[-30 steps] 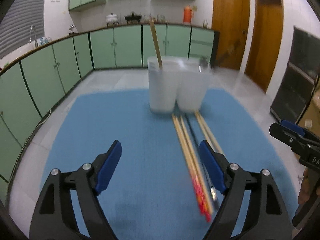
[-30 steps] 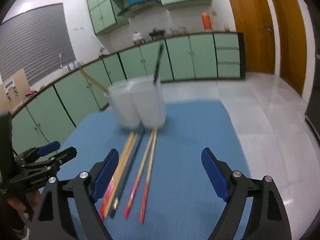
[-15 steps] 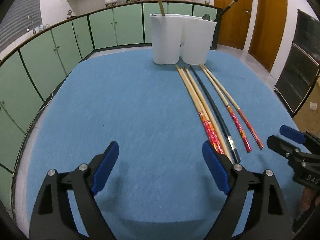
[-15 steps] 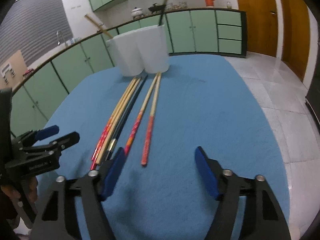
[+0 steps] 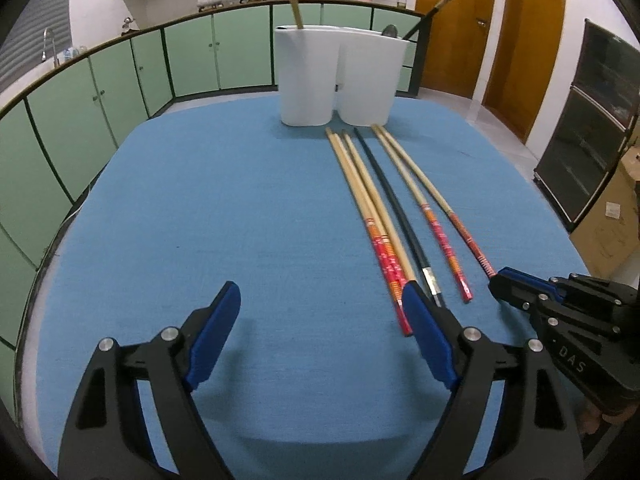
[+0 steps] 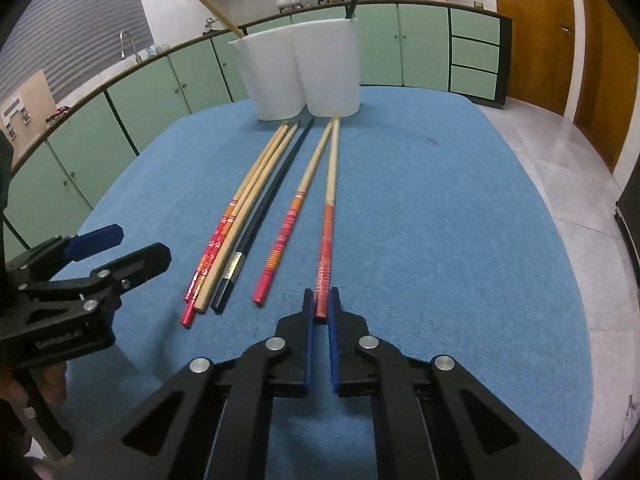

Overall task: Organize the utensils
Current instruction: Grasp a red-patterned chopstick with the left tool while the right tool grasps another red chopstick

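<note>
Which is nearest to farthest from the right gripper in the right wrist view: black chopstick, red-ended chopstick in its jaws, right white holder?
1. Red-ended chopstick, clamped in the right gripper.
2. Black chopstick, lying to its left.
3. Right white holder, at the cloth's far end.

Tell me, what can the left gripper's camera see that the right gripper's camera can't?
Only the left wrist view shows the left gripper head on, open over bare blue mat, and a dark glass-fronted cabinet.

Only the right wrist view shows the right gripper, just closed on the red end of the rightmost chopstick.

Both show the two white holders, six chopsticks lying in a row, and green cupboards.
</note>
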Tool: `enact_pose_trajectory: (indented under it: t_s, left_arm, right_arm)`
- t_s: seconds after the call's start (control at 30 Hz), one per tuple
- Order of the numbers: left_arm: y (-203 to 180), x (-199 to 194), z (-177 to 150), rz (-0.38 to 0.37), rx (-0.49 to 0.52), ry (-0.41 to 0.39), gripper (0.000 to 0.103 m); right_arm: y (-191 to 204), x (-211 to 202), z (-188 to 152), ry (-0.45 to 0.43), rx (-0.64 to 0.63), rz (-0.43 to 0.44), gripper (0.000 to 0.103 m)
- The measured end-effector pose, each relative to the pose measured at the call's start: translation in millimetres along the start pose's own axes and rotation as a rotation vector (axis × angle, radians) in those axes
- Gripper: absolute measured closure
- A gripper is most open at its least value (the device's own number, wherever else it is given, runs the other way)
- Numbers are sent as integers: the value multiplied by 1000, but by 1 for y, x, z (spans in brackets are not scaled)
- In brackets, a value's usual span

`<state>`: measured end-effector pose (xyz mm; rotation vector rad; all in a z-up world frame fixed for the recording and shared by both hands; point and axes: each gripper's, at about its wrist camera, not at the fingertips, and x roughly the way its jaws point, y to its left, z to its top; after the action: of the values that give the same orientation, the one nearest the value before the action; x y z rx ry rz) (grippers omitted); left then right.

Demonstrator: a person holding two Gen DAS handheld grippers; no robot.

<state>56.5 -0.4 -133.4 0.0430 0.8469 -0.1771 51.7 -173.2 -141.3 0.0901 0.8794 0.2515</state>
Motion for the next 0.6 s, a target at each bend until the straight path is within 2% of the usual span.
enact_pose_trajectory:
  t_s: [0.23,0.43,0.53,0.6]
  left_arm:
    - [-15,13,0,6,34,37,29]
    - [-15,21,0,5,19,62,32]
    - [-16,24,0,23,22,72,37]
    - [-14,23,0,32,26,71,44]
  right_arm:
    - [-7,-3,-2,-3,12,9,97]
    - [-12,-3,-2,-8,31,22,97]
    - [-13,-3,-2,-8,35,27,97]
    - [-15,-4,-2,-7,38,30,97]
